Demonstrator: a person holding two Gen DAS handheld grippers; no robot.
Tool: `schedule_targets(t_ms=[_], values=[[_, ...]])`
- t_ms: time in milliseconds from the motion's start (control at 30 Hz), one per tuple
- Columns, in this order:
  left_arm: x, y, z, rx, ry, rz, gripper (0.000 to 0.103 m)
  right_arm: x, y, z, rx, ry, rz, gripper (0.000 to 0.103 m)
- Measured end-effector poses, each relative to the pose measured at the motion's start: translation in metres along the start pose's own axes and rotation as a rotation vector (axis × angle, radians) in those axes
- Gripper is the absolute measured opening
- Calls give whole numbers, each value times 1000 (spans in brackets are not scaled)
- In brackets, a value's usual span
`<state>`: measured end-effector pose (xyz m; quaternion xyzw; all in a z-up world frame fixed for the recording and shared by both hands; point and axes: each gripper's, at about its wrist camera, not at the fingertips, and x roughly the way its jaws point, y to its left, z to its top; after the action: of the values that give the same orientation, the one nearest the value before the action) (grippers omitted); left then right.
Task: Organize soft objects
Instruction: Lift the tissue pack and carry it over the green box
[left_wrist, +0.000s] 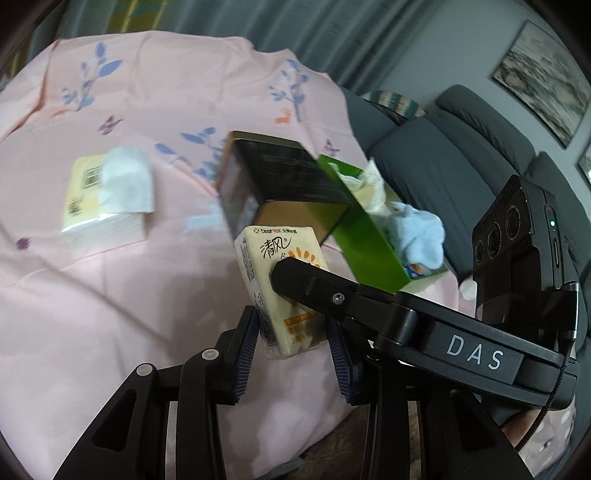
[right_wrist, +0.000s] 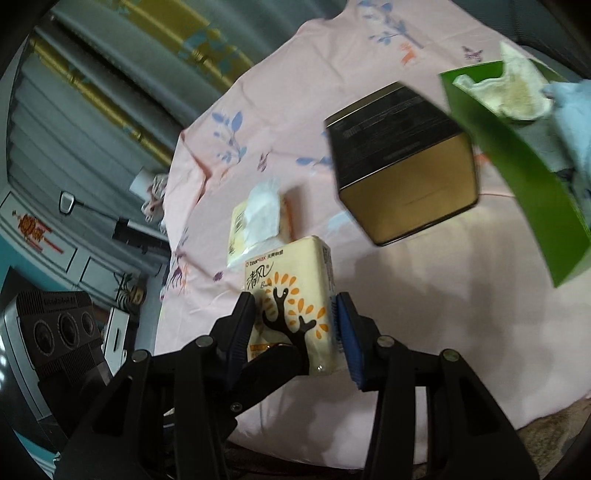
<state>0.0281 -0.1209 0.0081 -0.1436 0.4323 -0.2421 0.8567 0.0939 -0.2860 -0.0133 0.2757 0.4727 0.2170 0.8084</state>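
Tissue pack (left_wrist: 275, 280), cream with an orange tree print, sits between the fingers of both tools at once. In the left wrist view the left tool (left_wrist: 291, 345) has its ribbed blue pads on either side of the pack's near end, apparently touching it, while a black finger of the right tool (left_wrist: 314, 288) crosses over the pack's face from the right. In the right wrist view the right tool (right_wrist: 299, 332) is clamped on the same tissue pack (right_wrist: 291, 288), one black finger and one blue pad pressed against its sides, and a finger of the left tool (right_wrist: 275, 360) pokes in from below left against the pack's front.

Beyond the tool tips, a pink floral cloth (left_wrist: 110, 277) covers the table. Ahead and slightly right stands a dark tin box (left_wrist: 280, 177) with a gold side. Just right of it is a green box (left_wrist: 365, 236) holding crumpled white tissue (left_wrist: 369, 188) and a pale blue cloth (left_wrist: 421, 236). Farther ahead to the left lies an open tissue packet (left_wrist: 107, 195) with a white sheet pulled up. A grey sofa (left_wrist: 461, 155) lies past the table's right edge.
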Motion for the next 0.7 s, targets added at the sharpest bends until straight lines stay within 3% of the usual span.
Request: schedule_targets(t_ms=[700], values=[[86, -122, 61, 249, 23, -221, 38, -107, -85, 51, 155, -305, -174, 46]])
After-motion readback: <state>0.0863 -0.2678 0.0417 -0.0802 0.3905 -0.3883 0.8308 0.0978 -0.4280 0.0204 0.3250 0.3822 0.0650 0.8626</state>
